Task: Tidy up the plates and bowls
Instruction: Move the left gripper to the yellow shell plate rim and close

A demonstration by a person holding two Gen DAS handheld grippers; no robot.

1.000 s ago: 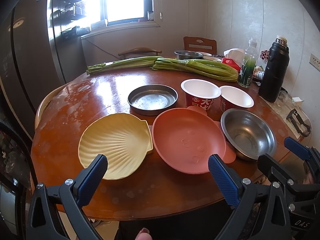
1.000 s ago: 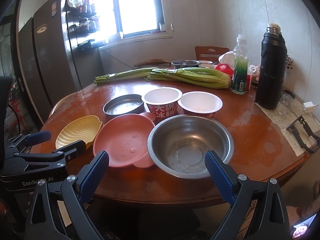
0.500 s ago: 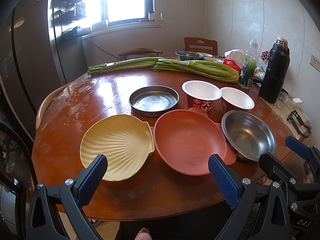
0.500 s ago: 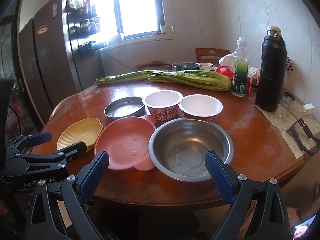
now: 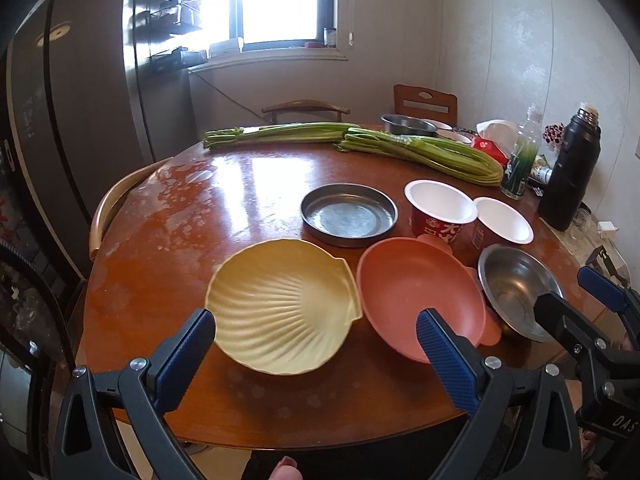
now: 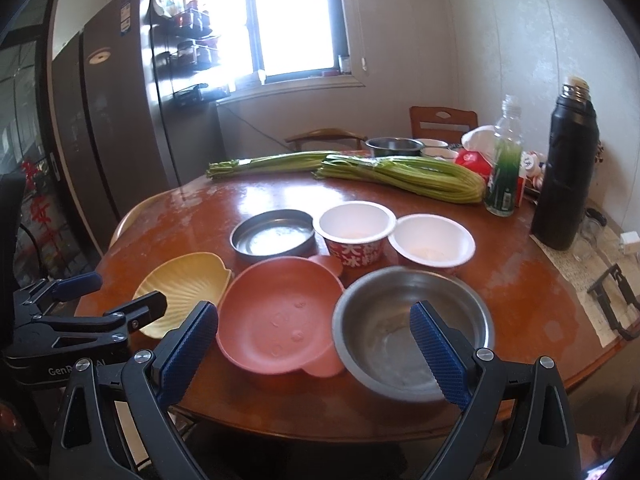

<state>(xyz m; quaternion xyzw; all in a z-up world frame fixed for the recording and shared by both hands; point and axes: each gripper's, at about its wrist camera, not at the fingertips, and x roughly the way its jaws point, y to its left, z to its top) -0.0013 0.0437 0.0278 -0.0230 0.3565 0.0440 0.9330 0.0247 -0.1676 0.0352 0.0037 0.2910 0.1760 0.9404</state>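
Altogether six dishes sit grouped on the near half of the desk [image 5: 168, 280]: one yellow shell-shaped plate [image 5: 282, 306], one pink plate [image 5: 420, 300] touching it at 3 o'clock, one steel bowl [image 6: 412, 330] just beyond that at 3 o'clock, one shallow steel pan [image 5: 349, 214] at 12 o'clock of the shell plate, and two red paper bowls [image 6: 356, 230] side by side at 3 o'clock of the pan. Both tools hover over the near edge, empty: the left hand-held gripper [image 5: 316, 346] has its jaws spread before the shell plate, and the right hand-held gripper [image 6: 314, 340] is spread before the steel bowl. Farther back lie two bundles of green stalks [image 5: 420, 152]; at 2 o'clock stand one black thermos [image 6: 568, 168] and one clear bottle [image 6: 505, 164]. The round desk is glossy reddish wood. Behind it are a bright window [image 6: 296, 20], a dark refrigerator [image 6: 116, 112] and two wooden chairs [image 5: 425, 102].
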